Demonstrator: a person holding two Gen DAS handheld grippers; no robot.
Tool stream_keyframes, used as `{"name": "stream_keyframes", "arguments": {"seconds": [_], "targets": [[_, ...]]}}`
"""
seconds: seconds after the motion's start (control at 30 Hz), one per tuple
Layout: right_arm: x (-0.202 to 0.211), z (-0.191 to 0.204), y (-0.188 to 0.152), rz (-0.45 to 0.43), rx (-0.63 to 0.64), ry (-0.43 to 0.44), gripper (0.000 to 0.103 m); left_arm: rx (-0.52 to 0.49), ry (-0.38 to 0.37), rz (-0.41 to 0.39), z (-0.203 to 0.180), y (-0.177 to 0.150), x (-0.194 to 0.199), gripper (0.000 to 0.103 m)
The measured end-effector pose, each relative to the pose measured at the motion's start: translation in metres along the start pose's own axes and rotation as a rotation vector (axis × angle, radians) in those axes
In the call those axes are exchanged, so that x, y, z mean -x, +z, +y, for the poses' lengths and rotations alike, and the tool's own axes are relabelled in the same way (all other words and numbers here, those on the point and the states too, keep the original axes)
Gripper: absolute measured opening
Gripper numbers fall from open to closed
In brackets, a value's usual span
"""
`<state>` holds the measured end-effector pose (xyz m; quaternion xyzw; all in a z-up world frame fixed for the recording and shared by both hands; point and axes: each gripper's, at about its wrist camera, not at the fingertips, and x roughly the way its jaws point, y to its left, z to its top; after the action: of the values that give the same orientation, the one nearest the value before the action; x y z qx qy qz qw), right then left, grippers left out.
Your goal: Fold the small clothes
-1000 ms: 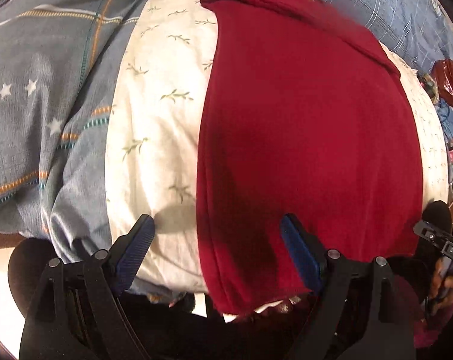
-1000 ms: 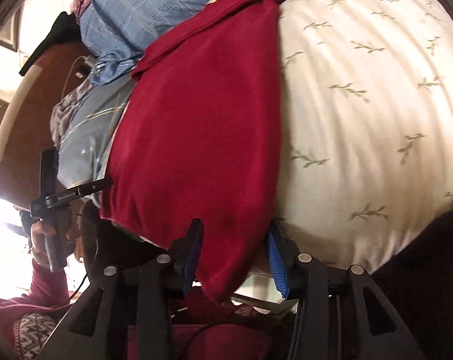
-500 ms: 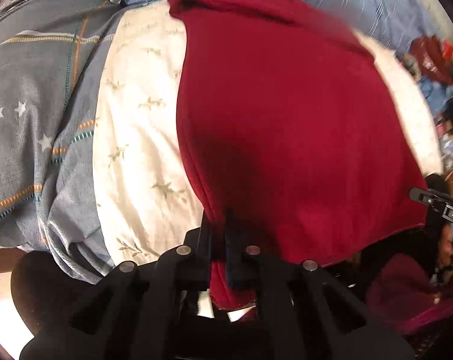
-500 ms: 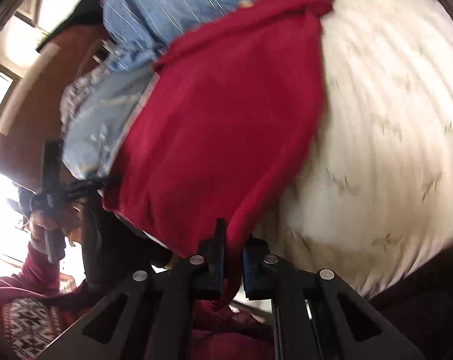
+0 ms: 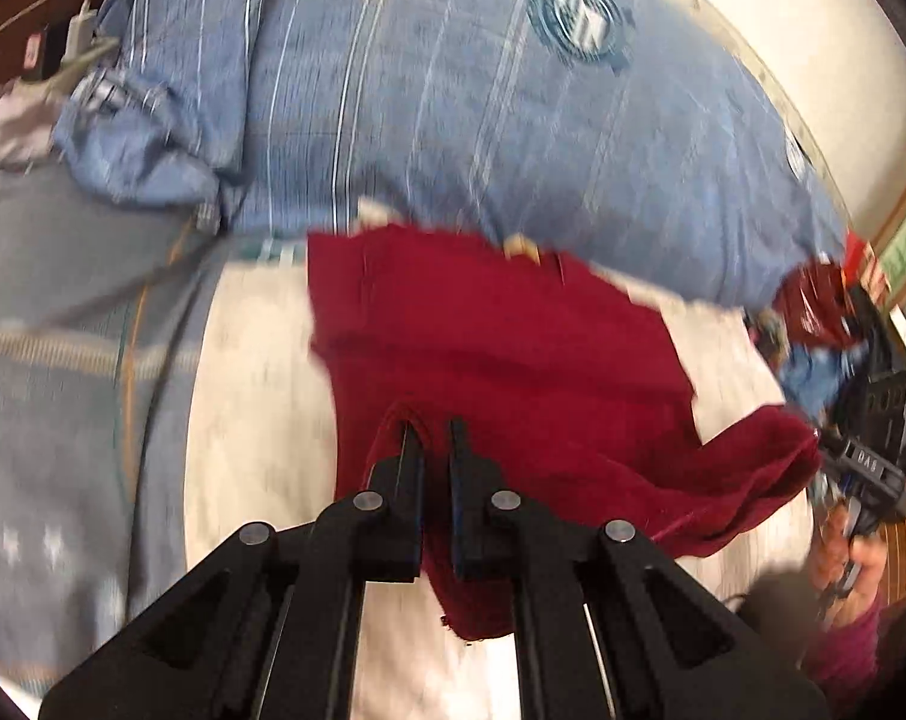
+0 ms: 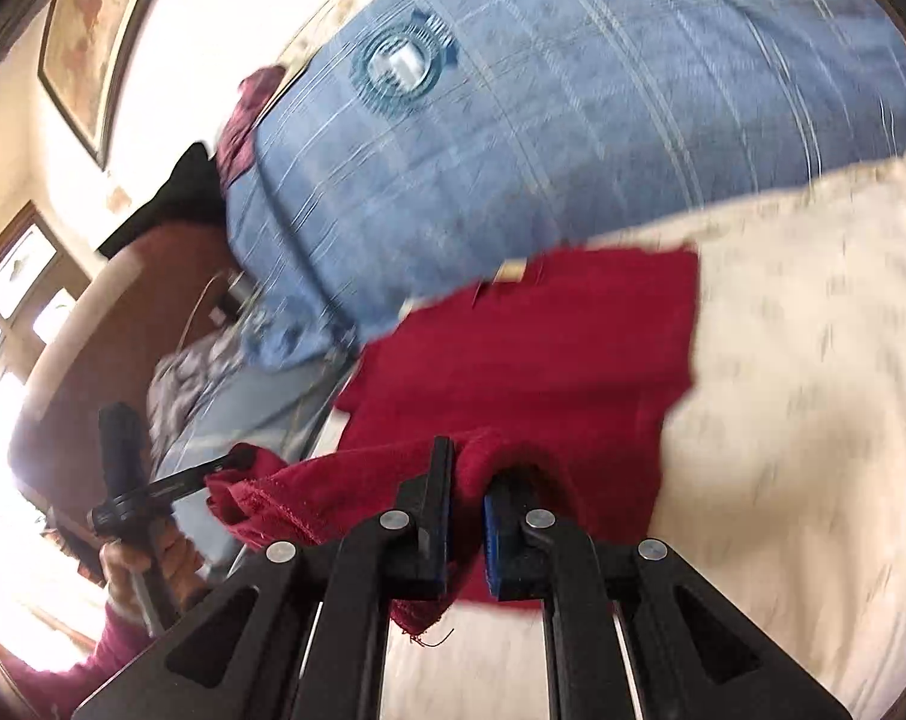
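The red garment [image 5: 501, 348] lies on the cream sheet [image 5: 255, 420] of the bed, its far edge against the blue striped pillow [image 5: 453, 108]. Its near hem is off the sheet, held up at two corners and sagging between them, with the far half flat. As I judge it, the first fold is under way: the near half is raised and has yet to be carried over and laid on the far half. Any later folds and the smoothing are left.

The left tool [image 5: 430, 438] is clamped on the hem's left corner, jaws drawn together with red cloth bunched between them. The right tool [image 6: 466, 474] is clamped likewise on the other corner, a loop of cloth rising between its pads.

Counted: one red garment, two tools, one blue pillow in view, one grey starred cover [image 5: 51, 396] beside the sheet. A heap of other clothes [image 5: 813, 330] sits at the bed's far right, too blurred to count.
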<state>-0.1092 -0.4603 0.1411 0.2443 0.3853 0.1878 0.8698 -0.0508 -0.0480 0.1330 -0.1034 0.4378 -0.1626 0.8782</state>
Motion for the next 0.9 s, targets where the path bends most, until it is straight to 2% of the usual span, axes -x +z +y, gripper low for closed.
{"name": "stream_keyframes", "arguments": {"seconds": [0.13,0.23,0.33,0.47,0.53,0.57,0.6,0.63,0.7,0.73,0.8,0.9], "targets": [[-0.034,-0.017,0.04,-0.021,-0.043,-0.042,0.007,0.041,0.022,-0.008,0.008,0.044,-0.042,0.004],[-0.055,-0.033,0.063,-0.022,-0.075,-0.058,0.007,0.06,0.055,0.009,0.013,0.06,-0.075,0.004],[-0.082,-0.05,0.082,-0.013,-0.109,-0.068,0.007,0.11,0.041,0.011,0.022,0.075,-0.096,0.004],[-0.118,-0.085,0.097,0.032,-0.176,-0.113,0.014,0.169,0.01,0.037,0.034,0.089,-0.125,0.007],[-0.124,-0.096,0.096,0.057,-0.217,-0.11,0.02,0.173,0.006,0.056,0.038,0.093,-0.135,0.014],[-0.122,-0.097,0.096,0.057,-0.223,-0.103,0.032,0.168,0.016,0.058,0.04,0.094,-0.135,0.032],[-0.115,-0.096,0.094,0.042,-0.223,-0.091,0.048,0.164,0.045,0.037,0.041,0.094,-0.13,0.056],[-0.104,-0.094,0.093,0.004,-0.21,-0.09,0.053,0.167,0.063,0.004,0.043,0.094,-0.124,0.061],[-0.085,-0.089,0.09,-0.052,-0.177,-0.122,0.055,0.188,0.061,-0.042,0.051,0.092,-0.107,0.063],[-0.078,-0.083,0.088,-0.054,-0.15,-0.129,0.055,0.191,0.058,-0.033,0.052,0.09,-0.102,0.063],[-0.076,-0.067,0.082,-0.022,-0.068,-0.114,0.051,0.181,0.084,-0.024,0.051,0.081,-0.091,0.063],[-0.1,-0.042,0.075,0.048,0.063,-0.147,0.047,0.149,0.137,-0.036,0.046,0.061,-0.078,0.066]]}}
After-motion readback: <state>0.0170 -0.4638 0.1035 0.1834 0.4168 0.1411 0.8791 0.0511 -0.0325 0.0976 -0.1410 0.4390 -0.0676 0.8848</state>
